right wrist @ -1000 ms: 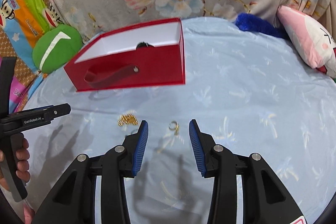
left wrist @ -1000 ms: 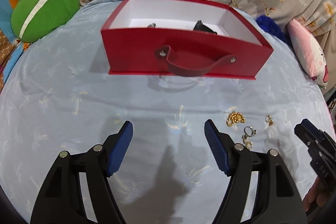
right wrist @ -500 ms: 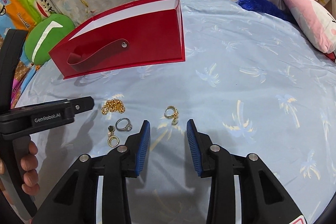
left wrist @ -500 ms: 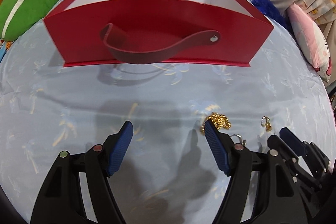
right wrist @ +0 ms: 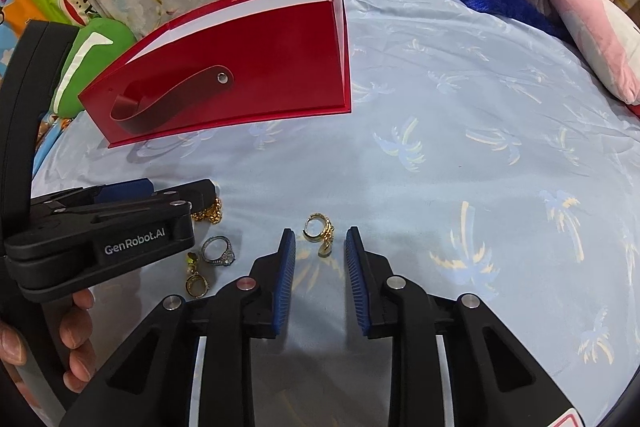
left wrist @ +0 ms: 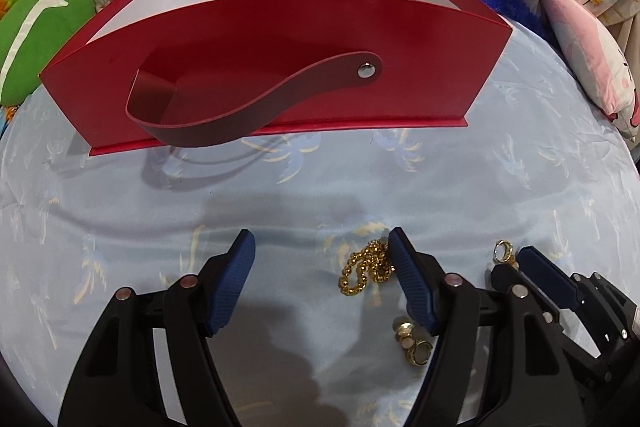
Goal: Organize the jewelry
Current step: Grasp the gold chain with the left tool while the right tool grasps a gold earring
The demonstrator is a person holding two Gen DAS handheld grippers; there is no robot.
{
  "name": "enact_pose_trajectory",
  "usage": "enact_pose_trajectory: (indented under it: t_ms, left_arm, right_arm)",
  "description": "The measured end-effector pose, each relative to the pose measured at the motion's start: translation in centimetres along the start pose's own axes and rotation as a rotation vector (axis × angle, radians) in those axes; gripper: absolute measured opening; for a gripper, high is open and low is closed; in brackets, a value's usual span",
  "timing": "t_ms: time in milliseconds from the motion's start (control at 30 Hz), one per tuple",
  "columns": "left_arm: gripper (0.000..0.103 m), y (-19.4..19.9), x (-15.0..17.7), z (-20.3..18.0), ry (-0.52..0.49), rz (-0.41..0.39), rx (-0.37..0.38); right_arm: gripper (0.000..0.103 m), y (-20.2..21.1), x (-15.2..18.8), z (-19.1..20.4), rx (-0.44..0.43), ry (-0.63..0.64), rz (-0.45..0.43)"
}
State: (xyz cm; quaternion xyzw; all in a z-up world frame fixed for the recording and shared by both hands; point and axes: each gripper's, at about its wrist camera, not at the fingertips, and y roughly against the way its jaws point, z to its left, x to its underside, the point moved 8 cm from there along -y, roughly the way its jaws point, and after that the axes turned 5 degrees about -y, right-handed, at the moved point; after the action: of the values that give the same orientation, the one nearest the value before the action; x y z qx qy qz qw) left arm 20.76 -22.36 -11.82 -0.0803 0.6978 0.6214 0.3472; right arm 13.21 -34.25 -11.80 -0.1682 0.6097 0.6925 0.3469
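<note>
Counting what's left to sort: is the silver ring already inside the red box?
No, the silver ring lies on the blue cloth, outside the red box.

One red box (right wrist: 256,67) with one strap handle (right wrist: 168,103). Loose jewelry lying on the blue sheet (right wrist: 460,131): one gold bead chain (left wrist: 366,265), one silver ring (right wrist: 218,251), one gold hoop earring (right wrist: 318,229), and one gold drop earring (right wrist: 196,277). That makes four pieces. There are two grippers, the left gripper (left wrist: 320,283) and the right gripper (right wrist: 320,277). One pink pillow (right wrist: 596,39), one green cushion (left wrist: 36,27).
</note>
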Motion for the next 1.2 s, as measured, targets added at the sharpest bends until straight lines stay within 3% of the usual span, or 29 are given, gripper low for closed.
enact_pose_trajectory:
  t_ms: [67,333,367,400,433,600,1200]
  left_arm:
    - [0.059,0.1,0.1,0.0,-0.009,-0.008,0.001]
    - [0.018,0.4,-0.1,-1.5,-0.042,-0.02,0.067]
    - [0.006,0.4,-0.1,-1.7,-0.039,-0.016,0.1]
    - [0.003,0.4,-0.1,-1.9,-0.028,-0.009,0.13]
    - [0.003,0.5,0.0,-1.9,-0.021,-0.005,0.135]
    - [0.003,1.0,0.1,-0.9,0.017,-0.001,0.171]
    - [0.003,11.1,-1.9,5.9,0.095,-0.172,0.136]
  right_arm:
    - [0.021,0.0,0.0,0.0,0.001,0.003,0.0]
    - [0.009,-0.2,0.0,-0.1,0.001,-0.004,0.001]
    - [0.008,-0.2,0.0,-0.2,-0.001,-0.005,0.002]
    - [0.008,-0.2,0.0,-0.2,-0.001,-0.006,0.001]
    - [0.004,-0.1,0.0,-0.2,0.0,-0.007,0.001]
    - [0.004,0.6,0.0,-0.5,-0.006,-0.017,-0.014]
    - [0.004,6.8,-2.0,0.8,-0.044,0.003,-0.124]
